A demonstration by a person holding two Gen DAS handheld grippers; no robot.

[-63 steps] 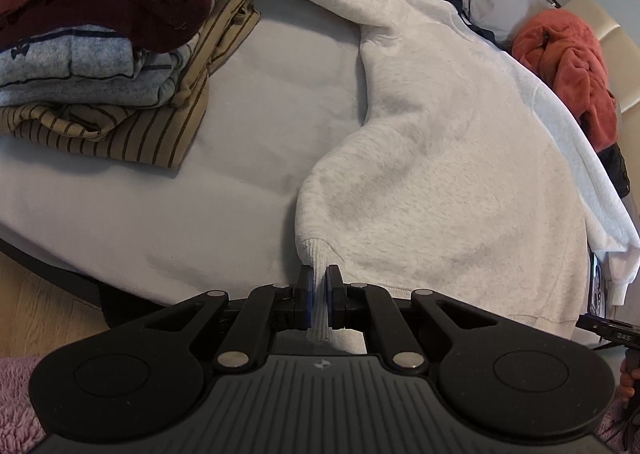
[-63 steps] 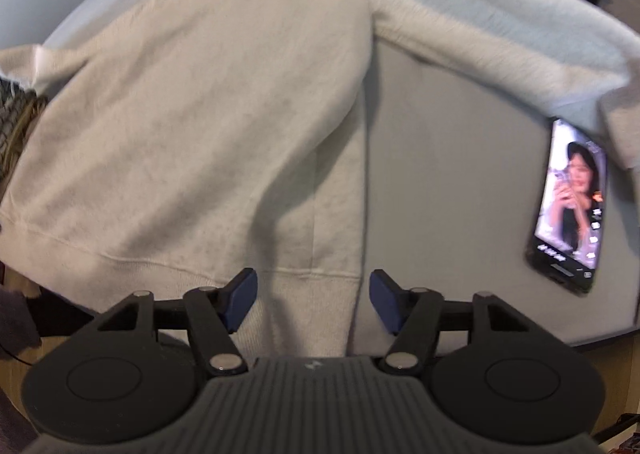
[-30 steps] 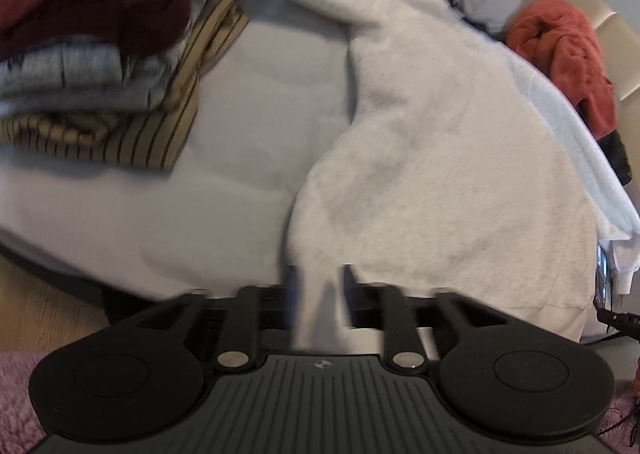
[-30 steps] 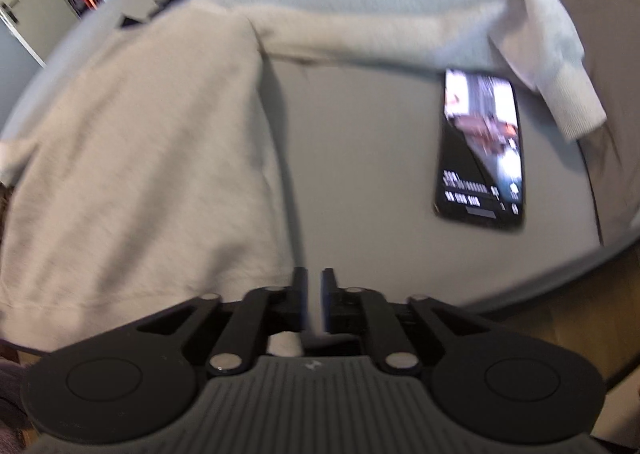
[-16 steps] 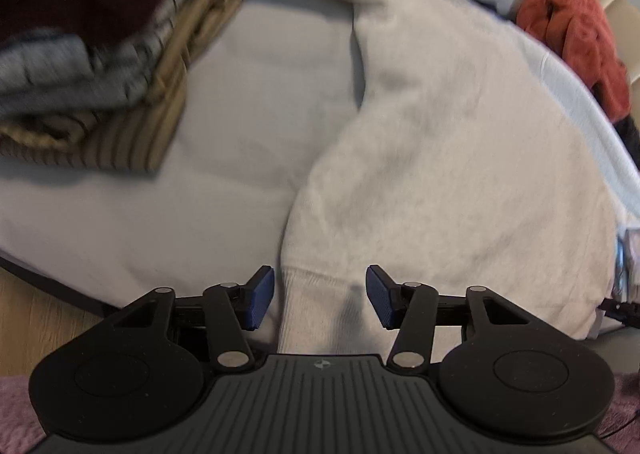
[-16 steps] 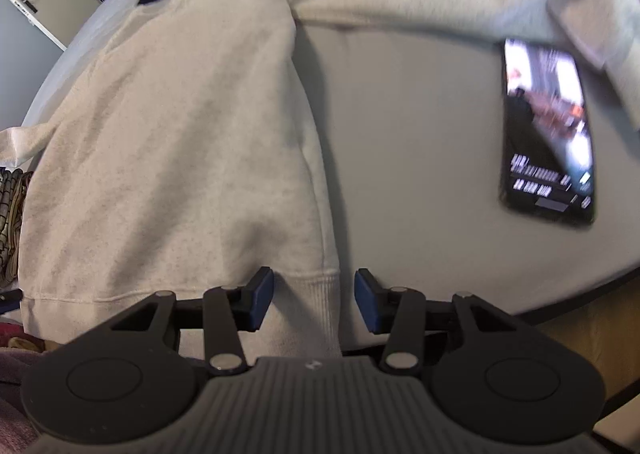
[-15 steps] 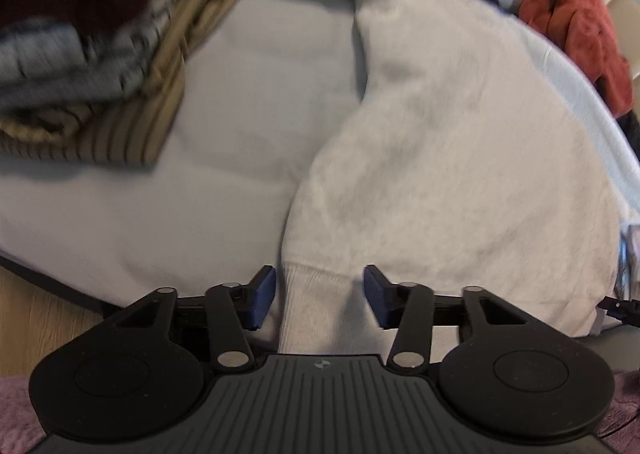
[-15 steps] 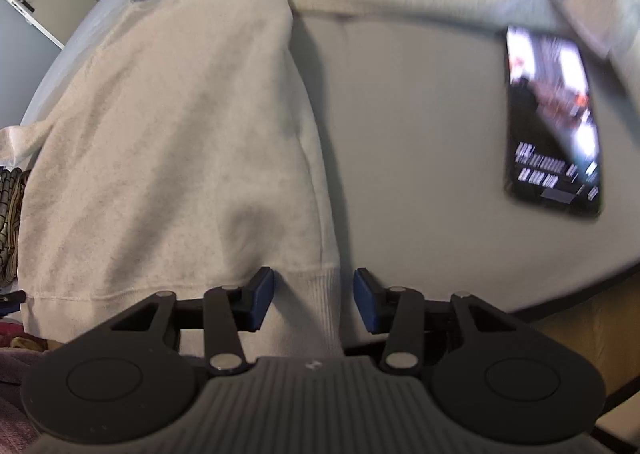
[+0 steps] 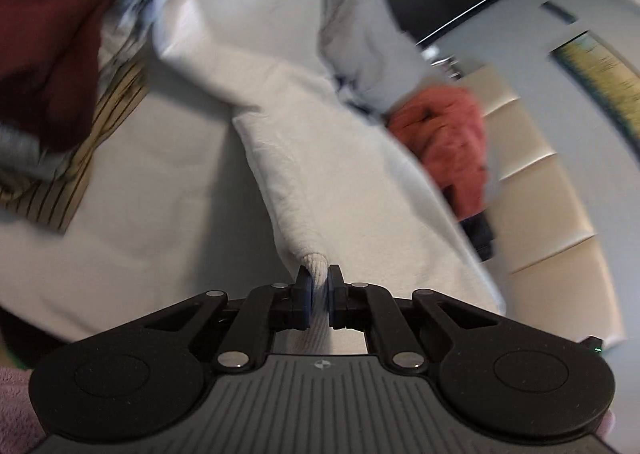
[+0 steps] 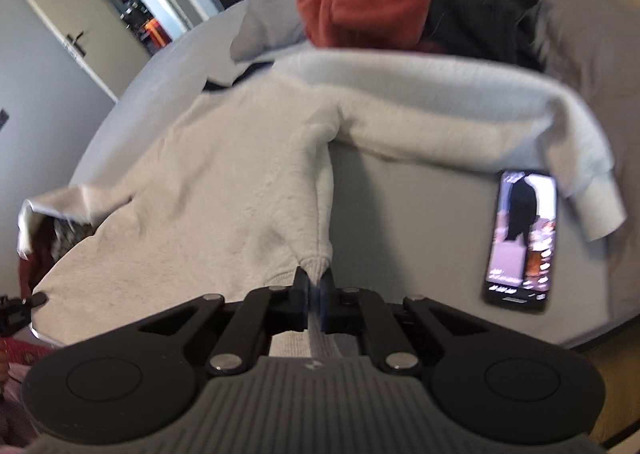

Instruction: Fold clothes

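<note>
Sweatshirt (image 10: 240,174) lengthwise, hem toward grippers

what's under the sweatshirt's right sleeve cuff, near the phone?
The cuff of the cream sweatshirt drapes over the top right corner of the phone, which lies lit on the grey bed sheet. That corner is hidden; the rest shows.

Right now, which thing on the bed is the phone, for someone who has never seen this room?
Start at the grey bed and find the cream fleece sweatshirt spread across it. Beside its outstretched sleeve cuff lies the black smartphone: the only flat, hard rectangle there, its lit screen facing up.
</note>
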